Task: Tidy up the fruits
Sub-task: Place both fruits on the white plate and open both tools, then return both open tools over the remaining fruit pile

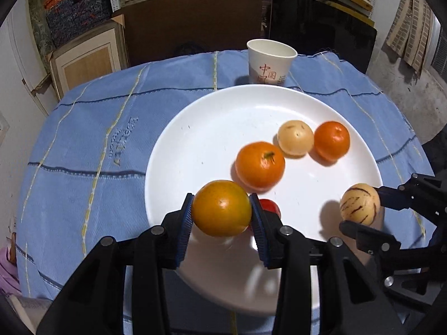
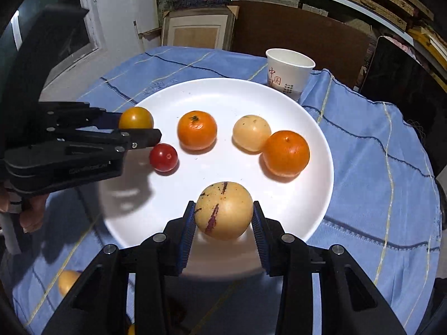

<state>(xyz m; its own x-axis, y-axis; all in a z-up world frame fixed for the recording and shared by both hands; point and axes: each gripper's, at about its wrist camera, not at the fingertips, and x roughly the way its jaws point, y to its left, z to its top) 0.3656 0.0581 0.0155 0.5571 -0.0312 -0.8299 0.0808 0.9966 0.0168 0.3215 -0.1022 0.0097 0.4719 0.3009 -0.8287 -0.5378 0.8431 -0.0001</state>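
Glossy white plate (image 1: 195, 139); woven blue cloth (image 1: 92, 139) (matt); paper cup (image 1: 270, 61).

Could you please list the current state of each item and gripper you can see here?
left gripper: shut on yellow-orange tomato, above plate.
right gripper: shut on striped melon, above plate.
red tomato: resting on plate.
two tangerines: resting on plate.
pale melon: on plate, touching right tangerine.
plate: on cloth.
paper cup: upright.

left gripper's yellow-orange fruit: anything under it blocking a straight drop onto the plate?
Partly. A red tomato lies on the plate just beside and below the yellow-orange fruit; bare plate lies farther in.
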